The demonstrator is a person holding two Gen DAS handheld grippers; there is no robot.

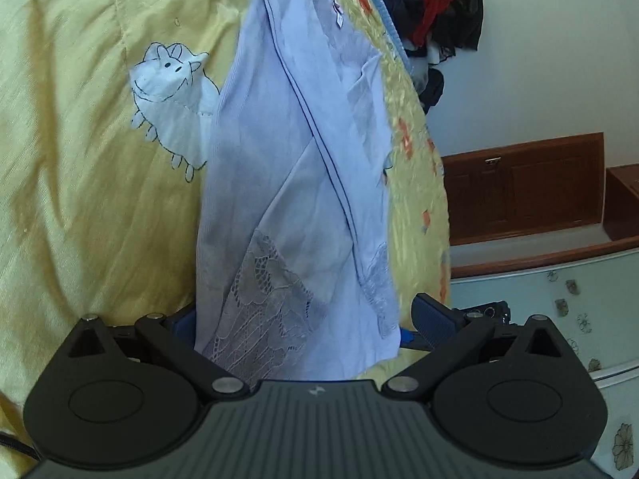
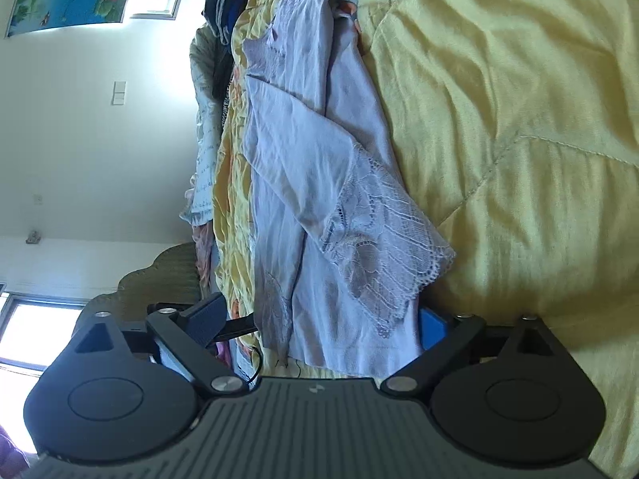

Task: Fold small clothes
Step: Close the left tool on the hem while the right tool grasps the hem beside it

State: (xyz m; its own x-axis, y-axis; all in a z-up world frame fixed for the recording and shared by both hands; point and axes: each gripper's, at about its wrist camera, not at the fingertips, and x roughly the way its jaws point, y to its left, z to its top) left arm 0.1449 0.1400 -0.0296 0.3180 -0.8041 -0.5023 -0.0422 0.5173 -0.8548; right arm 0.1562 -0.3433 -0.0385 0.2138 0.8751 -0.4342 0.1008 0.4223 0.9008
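A pale lavender garment with lace trim (image 1: 303, 183) lies stretched on the yellow quilt (image 1: 80, 199). Its near lace end lies between the wide-apart fingers of my left gripper (image 1: 303, 327); the right finger (image 1: 433, 321) shows, the left one is mostly hidden by cloth. In the right wrist view the same garment (image 2: 311, 199) lies along the quilt (image 2: 519, 159), its lace hem between the open fingers of my right gripper (image 2: 319, 327). Neither gripper pinches the cloth.
A heap of dark, red and blue clothes (image 1: 431, 12) sits at the far end of the bed. A white sheep figure (image 1: 171, 95) is stitched on the quilt. A wooden cabinet (image 1: 527, 187) and a wall (image 2: 80, 139) lie beyond the bed edge.
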